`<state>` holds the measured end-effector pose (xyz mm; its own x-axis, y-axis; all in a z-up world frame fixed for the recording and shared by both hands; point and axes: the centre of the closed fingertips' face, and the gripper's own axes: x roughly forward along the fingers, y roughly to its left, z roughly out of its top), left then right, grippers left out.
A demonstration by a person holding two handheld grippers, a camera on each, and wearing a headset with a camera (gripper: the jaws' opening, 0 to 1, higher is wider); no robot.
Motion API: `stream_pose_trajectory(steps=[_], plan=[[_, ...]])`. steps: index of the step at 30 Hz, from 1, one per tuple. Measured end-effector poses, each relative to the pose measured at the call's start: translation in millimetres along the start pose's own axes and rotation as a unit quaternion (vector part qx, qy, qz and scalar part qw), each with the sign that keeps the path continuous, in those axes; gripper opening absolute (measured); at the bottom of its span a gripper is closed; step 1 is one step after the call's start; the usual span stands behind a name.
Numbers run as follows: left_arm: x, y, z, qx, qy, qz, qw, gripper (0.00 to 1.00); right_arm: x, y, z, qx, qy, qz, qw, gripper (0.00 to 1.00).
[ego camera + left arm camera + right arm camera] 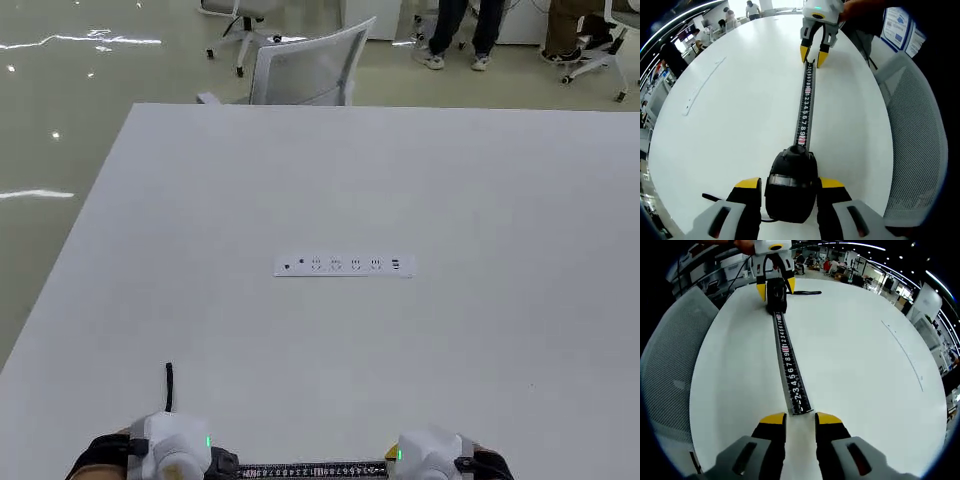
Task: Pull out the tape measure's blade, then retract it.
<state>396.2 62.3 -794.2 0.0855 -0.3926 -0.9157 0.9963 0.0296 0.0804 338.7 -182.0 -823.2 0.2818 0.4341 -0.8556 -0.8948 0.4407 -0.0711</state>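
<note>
Left tongs point(790, 183) clamp tape measure point(791, 192), blade point(805, 107) pointing at right tongs point(813, 57).

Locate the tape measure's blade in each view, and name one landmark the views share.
Head view: the blade lies along the bottom edge, at centre.
Left gripper view: the blade runs up the centre from the black case to the right gripper.
Right gripper view: the blade runs from the jaw tips up to the case.
Shared landmark: the power strip, at mid-table.
</note>
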Motion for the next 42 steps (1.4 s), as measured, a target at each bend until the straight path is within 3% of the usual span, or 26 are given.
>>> stream_pose_trajectory(steps=[3, 4, 7, 14, 15, 16, 19, 21, 23, 24, 27, 31, 36, 39, 42], plan=[[-4.6, 0.0, 2.0, -0.019, -0.014, 0.005, 0.9997, 0.41, -2.3, 5.4, -4.2, 0.041, -0.004, 0.008, 0.9991, 0.26], [-8.5, 2.1, 3.2, -0.036, -0.027, 0.015, 0.9989, 0.41, -5.6, 4.3, -1.6, 0.071, -0.021, 0.001, 0.9973, 0.28], [-15.7, 0.9, 2.9, -0.057, -0.039, 0.021, 0.9974, 0.41, -9.2, 4.2, 0.0, 0.108, -0.046, -0.004, 0.9931, 0.31], [-30.6, -4.9, 3.2, -0.107, -0.073, 0.037, 0.9909, 0.42, -17.6, 7.0, -1.8, 0.149, -0.063, -0.017, 0.9866, 0.37], [-34.3, -3.9, 2.3, -0.122, -0.084, 0.055, 0.9875, 0.43, -19.4, 8.9, -1.1, 0.157, -0.069, -0.019, 0.985, 0.38], [-35.4, -3.6, 2.3, -0.127, -0.088, 0.059, 0.9862, 0.44, -20.1, 9.5, -0.9, 0.158, -0.07, -0.02, 0.9848, 0.39], [-42.7, -9.3, 4.0, -0.171, -0.119, 0.063, 0.9761, 0.47, -24.9, 12.6, 2.5, 0.162, -0.081, -0.029, 0.983, 0.39], [-46.0, -12.6, 2.7, -0.177, -0.123, 0.067, 0.9741, 0.47, -29.0, 15.1, 6.4, 0.168, -0.088, -0.03, 0.9814, 0.39], [-49.1, -12.3, 1.0, -0.191, -0.132, 0.084, 0.969, 0.48, -31.0, 16.7, 9.2, 0.173, -0.099, -0.031, 0.9794, 0.4], [-52.7, -11.3, 3.5, -0.204, -0.146, 0.096, 0.9632, 0.48, -33.0, 18.4, 11.0, 0.174, -0.102, -0.032, 0.979, 0.4], [-60.0, -16.1, 10.3, -0.236, -0.175, 0.098, 0.9508, 0.51, -35.5, 21.5, 13.1, 0.18, -0.106, -0.033, 0.9774, 0.41], [-65.7, -24.2, 9.5, -0.244, -0.181, 0.106, 0.9467, 0.52, -40.1, 27.0, 19.5, 0.196, -0.125, -0.033, 0.9721, 0.43], [-71.3, -31.7, 4.7, -0.276, -0.195, 0.115, 0.9343, 0.55, -43.4, 34.0, 23.8, 0.204, -0.136, -0.035, 0.9688, 0.45], [-73.0, -37.9, -1.2, -0.283, -0.193, 0.12, 0.9317, 0.55, -47.3, 38.6, 27.0, 0.214, -0.144, -0.038, 0.9654, 0.46], [-74.3, -45.4, -2.2, -0.3, -0.201, 0.113, 0.9256, 0.55, -48.1, 41.8, 25.2, 0.217, -0.144, -0.044, 0.9645, 0.46]])
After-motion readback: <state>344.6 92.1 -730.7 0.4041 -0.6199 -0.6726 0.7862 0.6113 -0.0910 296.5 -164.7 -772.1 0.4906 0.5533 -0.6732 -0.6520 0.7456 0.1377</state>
